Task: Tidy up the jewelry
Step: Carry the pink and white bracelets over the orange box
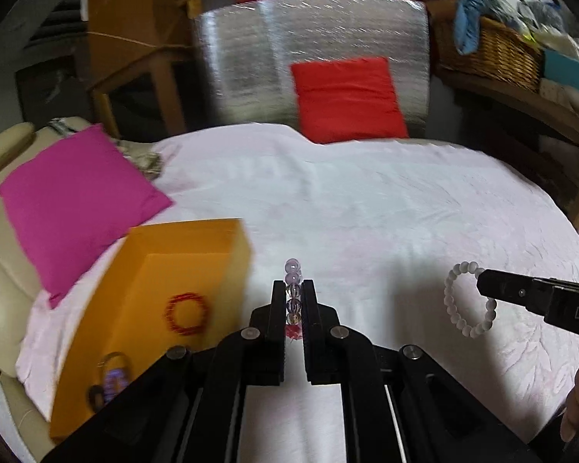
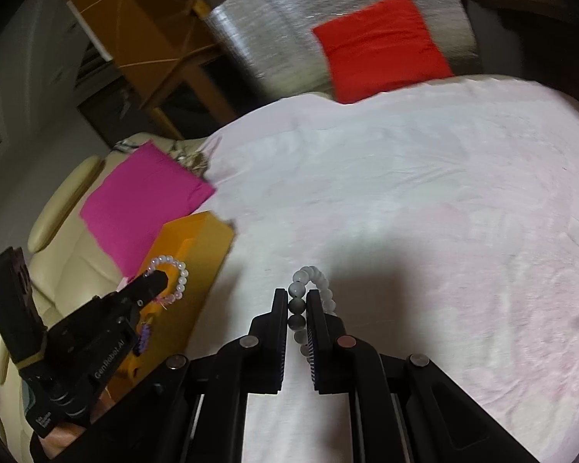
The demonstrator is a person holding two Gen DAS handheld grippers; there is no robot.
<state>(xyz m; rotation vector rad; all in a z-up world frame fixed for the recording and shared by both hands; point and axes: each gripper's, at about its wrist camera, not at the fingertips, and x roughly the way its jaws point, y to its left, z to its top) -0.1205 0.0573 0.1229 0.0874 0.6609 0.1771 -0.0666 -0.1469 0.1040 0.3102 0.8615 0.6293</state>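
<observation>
My left gripper (image 1: 293, 289) is shut on a clear pink bead bracelet (image 1: 292, 270), held edge-on above the white cloth, just right of the open orange box (image 1: 181, 239). The same bracelet (image 2: 173, 270) shows as a ring at the left gripper (image 2: 156, 281) in the right wrist view, over the box (image 2: 200, 235). My right gripper (image 2: 297, 301) is shut on a white bead bracelet (image 2: 316, 281); in the left wrist view this bracelet (image 1: 453, 308) hangs from the right gripper (image 1: 482, 285). Inside the box lie a red bracelet (image 1: 187, 314) and a purple one (image 1: 114, 380).
A white cloth (image 1: 366, 200) covers the bed. A magenta cushion (image 1: 77, 200) lies left behind the box, a red cushion (image 1: 347, 96) against a silver foil panel (image 1: 251, 50) at the back. A wicker basket (image 1: 490, 50) stands far right.
</observation>
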